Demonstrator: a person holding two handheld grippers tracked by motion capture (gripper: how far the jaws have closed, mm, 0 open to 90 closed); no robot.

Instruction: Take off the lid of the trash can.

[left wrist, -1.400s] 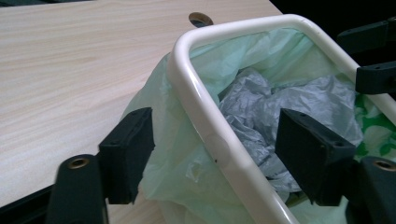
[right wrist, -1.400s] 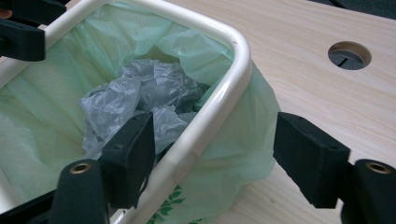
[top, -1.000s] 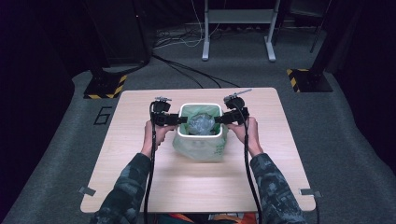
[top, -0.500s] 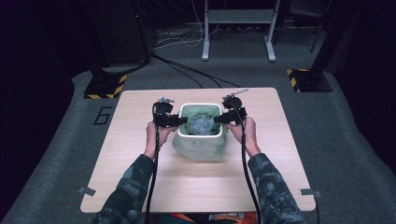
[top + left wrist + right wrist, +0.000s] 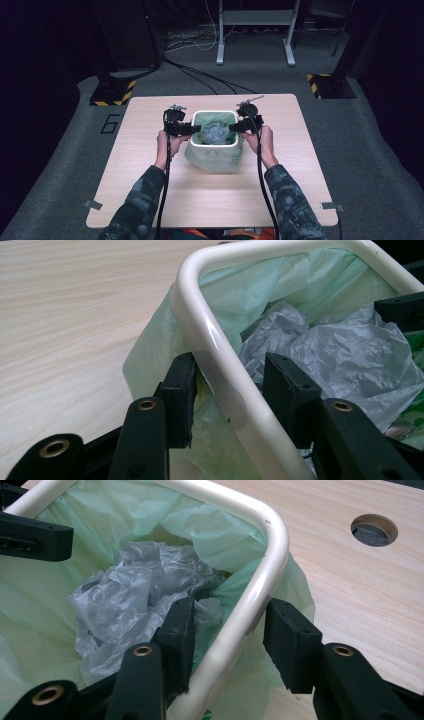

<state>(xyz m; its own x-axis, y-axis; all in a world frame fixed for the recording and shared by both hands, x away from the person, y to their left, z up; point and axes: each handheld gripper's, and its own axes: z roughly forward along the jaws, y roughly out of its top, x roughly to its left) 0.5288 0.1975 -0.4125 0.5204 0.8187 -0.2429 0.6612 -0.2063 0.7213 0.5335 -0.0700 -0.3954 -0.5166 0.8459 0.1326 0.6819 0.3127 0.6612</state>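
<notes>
2 opposite rims of the white bin (image 5: 214, 145) are being straddled: left hand-held gripper (image 5: 196, 129) and right hand-held gripper (image 5: 233, 127), each having just been closing, apart, rim between.

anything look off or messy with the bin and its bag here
Nothing is spilled or damaged. The white bin stands upright on the table, its green liner draped outside, crumpled grey plastic inside. The left tool and right tool each straddle the rim.
</notes>
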